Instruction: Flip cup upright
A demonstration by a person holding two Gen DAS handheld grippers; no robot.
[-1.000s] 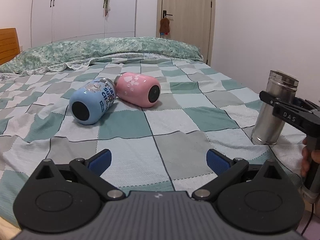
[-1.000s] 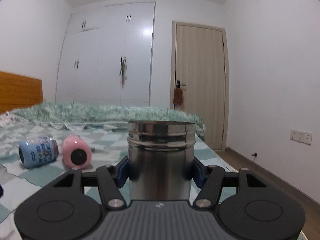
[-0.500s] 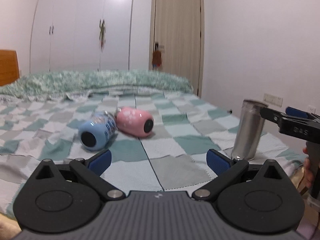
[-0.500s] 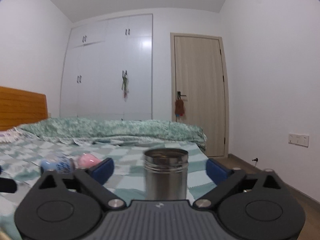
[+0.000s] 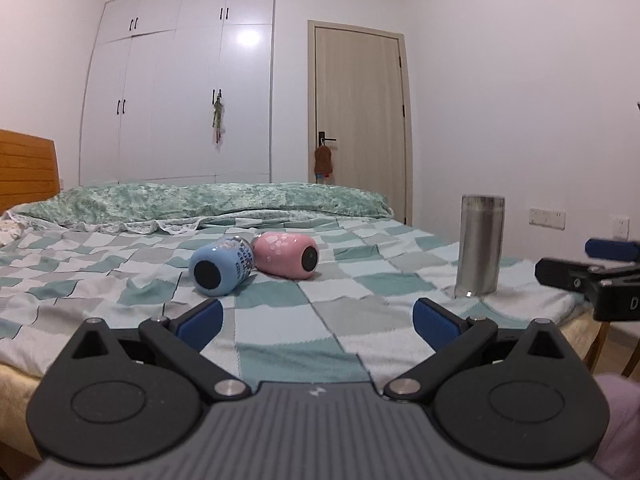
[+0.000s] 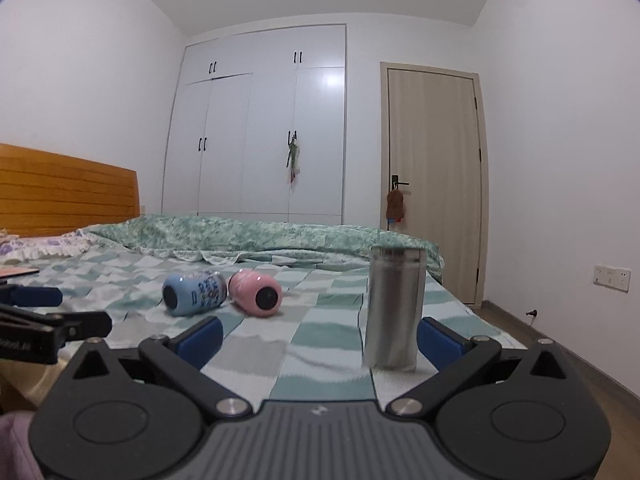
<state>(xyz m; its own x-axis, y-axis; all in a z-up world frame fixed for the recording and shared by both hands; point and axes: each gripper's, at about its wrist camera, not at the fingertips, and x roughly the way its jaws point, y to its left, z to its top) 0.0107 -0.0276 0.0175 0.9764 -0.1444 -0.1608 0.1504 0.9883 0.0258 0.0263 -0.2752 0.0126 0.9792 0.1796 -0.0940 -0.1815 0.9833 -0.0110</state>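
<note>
Three cylindrical cups on checked bedspread [image 5: 280, 344]: steel cup [image 5: 480, 246] upright; blue cup [image 5: 220, 266], pink cup [image 5: 288, 255] lying, touching. Left gripper [image 5: 318, 316], right gripper [image 6: 320, 334]: jaws apart, empty.

A home bedroom: checkered bed [image 5: 280, 320], white wardrobe [image 5: 180, 88], wooden door [image 5: 358, 120].
</note>
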